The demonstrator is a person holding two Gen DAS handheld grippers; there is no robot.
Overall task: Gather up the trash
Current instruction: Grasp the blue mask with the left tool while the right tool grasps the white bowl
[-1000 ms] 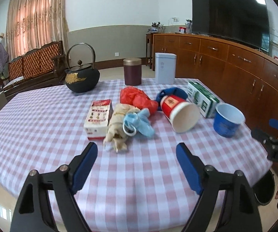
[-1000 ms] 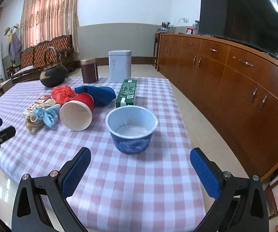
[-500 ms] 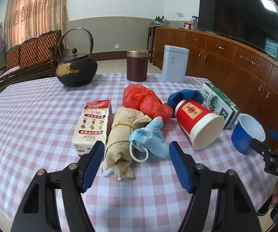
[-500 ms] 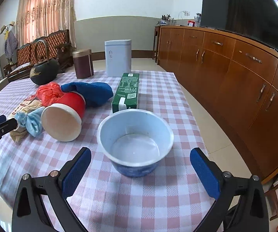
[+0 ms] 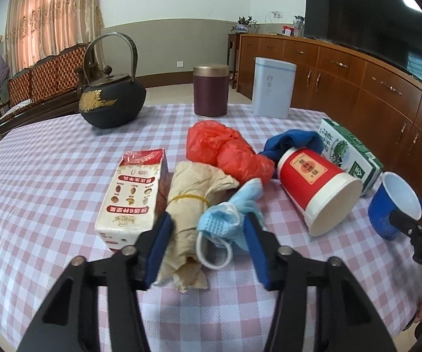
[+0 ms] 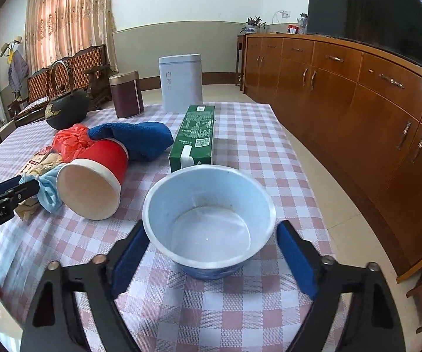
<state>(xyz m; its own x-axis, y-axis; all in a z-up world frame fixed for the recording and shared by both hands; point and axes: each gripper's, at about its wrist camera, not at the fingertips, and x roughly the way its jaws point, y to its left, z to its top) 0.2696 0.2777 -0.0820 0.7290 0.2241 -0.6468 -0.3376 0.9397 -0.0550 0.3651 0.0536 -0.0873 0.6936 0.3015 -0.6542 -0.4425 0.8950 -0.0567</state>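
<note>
Nothing looks collected yet: all the trash lies on the checked surface [image 5: 49, 182], and no bin shows in either view.

In the left wrist view the left claw [image 5: 208, 236] sits low in the centre of the frame, its jaws closing around the tan paper bundle [image 5: 193, 205] and the crumpled blue face mask [image 5: 231, 217]. Both lie between the pads; the left pad looks against the bundle, but a firm grip is not evident.

In the right wrist view the right claw [image 6: 211, 252] is closing too, its pads flanking the blue paper bowl [image 6: 211, 220] at lower centre, the right pad apart from its wall.

Still untouched: the white carton [image 5: 134, 196], red plastic bag [image 5: 225, 149], tipped red cup [image 6: 93, 182], blue cloth [image 6: 140, 138] and green carton [image 6: 195, 138]. My guess is the kettle [image 5: 111, 99] and the two tins [image 5: 272, 88] stay.
</note>
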